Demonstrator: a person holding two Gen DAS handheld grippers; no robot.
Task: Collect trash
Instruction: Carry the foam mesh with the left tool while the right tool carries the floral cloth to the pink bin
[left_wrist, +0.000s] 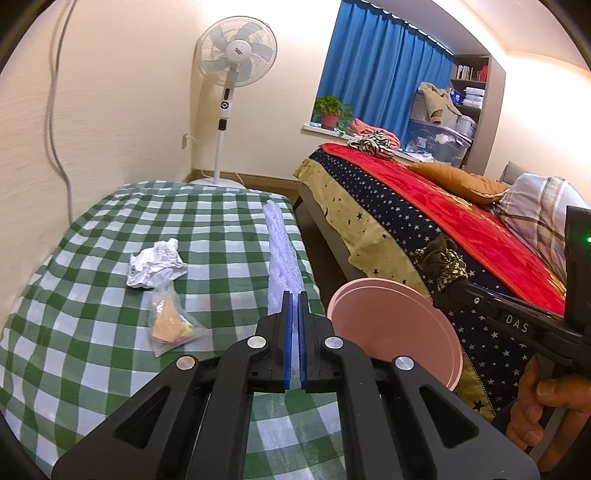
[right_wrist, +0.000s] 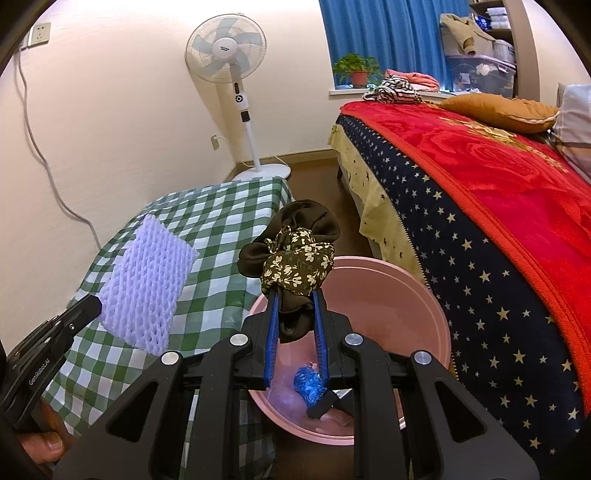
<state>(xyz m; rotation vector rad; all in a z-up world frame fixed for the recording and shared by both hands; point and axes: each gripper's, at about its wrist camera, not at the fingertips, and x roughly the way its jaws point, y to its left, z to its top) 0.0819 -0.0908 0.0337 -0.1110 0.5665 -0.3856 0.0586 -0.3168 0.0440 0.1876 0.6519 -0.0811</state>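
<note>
above the pink bin (right_wrist: 424, 295), my right gripper (right_wrist: 295, 295) is clamped on a bunched brown floral cloth (right_wrist: 295, 254). left of it, my left gripper (left_wrist: 294, 295) is pinched together on a white foam net (left_wrist: 280, 254). crumpled paper (left_wrist: 155, 267) and a clear snack bag (left_wrist: 171, 325) lie on the green checked table (left_wrist: 92, 332), far left of the bin. blue wrapper (right_wrist: 308, 384) sits inside the bin.

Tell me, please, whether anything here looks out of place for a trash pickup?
Yes: the right gripper is shut on a bundle of brown and floral cloth above the pink bin. It looks like clothing, not rubbish, unlike the foam net in the left gripper.
</note>
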